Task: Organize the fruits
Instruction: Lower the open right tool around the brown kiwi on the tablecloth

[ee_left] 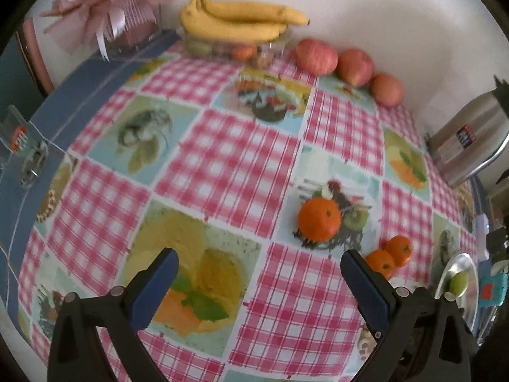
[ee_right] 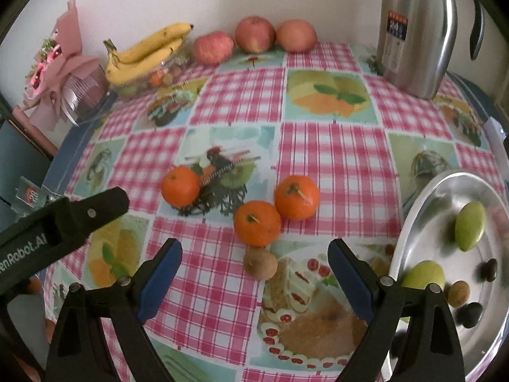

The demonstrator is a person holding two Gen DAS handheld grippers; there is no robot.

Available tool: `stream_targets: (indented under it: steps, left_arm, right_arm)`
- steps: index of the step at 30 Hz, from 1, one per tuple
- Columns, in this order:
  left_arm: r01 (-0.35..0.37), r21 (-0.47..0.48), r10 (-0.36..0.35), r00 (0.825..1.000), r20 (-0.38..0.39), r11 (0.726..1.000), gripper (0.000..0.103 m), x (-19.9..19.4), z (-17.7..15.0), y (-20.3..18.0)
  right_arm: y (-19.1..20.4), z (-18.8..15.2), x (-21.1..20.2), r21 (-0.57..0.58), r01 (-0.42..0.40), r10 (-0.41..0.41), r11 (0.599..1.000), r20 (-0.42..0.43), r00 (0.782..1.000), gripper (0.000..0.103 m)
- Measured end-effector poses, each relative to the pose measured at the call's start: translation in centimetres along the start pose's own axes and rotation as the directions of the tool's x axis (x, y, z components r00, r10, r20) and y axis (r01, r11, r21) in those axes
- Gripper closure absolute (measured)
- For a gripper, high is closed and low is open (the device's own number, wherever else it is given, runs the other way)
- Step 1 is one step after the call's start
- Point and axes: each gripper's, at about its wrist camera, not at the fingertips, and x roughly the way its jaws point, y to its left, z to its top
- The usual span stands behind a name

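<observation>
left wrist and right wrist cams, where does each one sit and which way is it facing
Left wrist: rides the left gripper, tilted down over the checked tablecloth toward the bananas; its own open blue-padded fingers show.
Right wrist: rides the right gripper, aimed down at the brown fruit and metal plate; its open fingers and the left gripper's black body show.
Shared: three oranges, apples, steel flask.
</observation>
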Motion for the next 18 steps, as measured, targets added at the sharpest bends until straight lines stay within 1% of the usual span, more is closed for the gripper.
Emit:
stream_targets:
  steps: [3, 5, 6, 7, 9, 10, 13, 15, 18]
  left_arm:
    - [-0.014, 0.001, 0.014, 0.999, -0.038, 1.000, 0.000, 1.4, -0.3, -0.1]
    - [-0.014, -0.006, 0.014, 0.999, -0.050, 1.000, 0.000, 1.9, -0.5, 0.0]
    - [-0.014, -0.007, 0.014, 0.998, -0.053, 1.000, 0.000, 2.0, -0.5, 0.0]
    - [-0.014, -0.007, 0.013, 0.998, -0.055, 1.000, 0.000, 2.1, -0.5, 0.0]
    - [-0.011, -0.003, 0.011, 0.999, -0.052, 1.000, 0.000, 2.1, -0.4, -0.1]
    - [-0.009, 0.000, 0.009, 0.999, -0.048, 1.000, 0.000, 2.0, -0.4, -0.1]
    - [-0.005, 0.006, 0.005, 0.999, -0.042, 1.000, 0.000, 1.8, -0.2, -0.3]
    - [-0.001, 0.008, 0.001, 0.999, -0.042, 1.000, 0.000, 1.8, -0.2, -0.4]
    - [-0.002, 0.010, 0.002, 0.999, -0.045, 1.000, 0.000, 1.8, -0.1, -0.5]
  right_arm:
    - [0.0, -0.2, 0.6, -0.008, 0.007, -0.007, 1.000, -0.017, 1.000, 0.010]
    - [0.1, -0.3, 1.0, -0.016, 0.015, -0.015, 1.000, -0.026, 1.000, 0.010]
    - [0.2, -0.4, 1.1, -0.022, 0.021, -0.021, 1.000, -0.028, 0.999, 0.012]
    - [0.2, -0.4, 1.3, -0.027, 0.027, -0.028, 0.999, -0.033, 0.999, 0.014]
    - [0.2, -0.4, 1.5, -0.030, 0.031, -0.032, 0.999, -0.037, 0.999, 0.031]
    - [0.2, -0.4, 1.6, -0.029, 0.031, -0.032, 0.999, -0.041, 0.999, 0.035]
    - [0.2, -0.5, 1.9, -0.035, 0.030, -0.032, 0.999, -0.052, 0.998, 0.037]
    - [0.3, -0.6, 2.1, -0.040, 0.025, -0.028, 0.999, -0.060, 0.998, 0.045]
    - [0.6, -0.8, 2.3, -0.072, 0.048, -0.053, 0.996, -0.060, 0.997, 0.047]
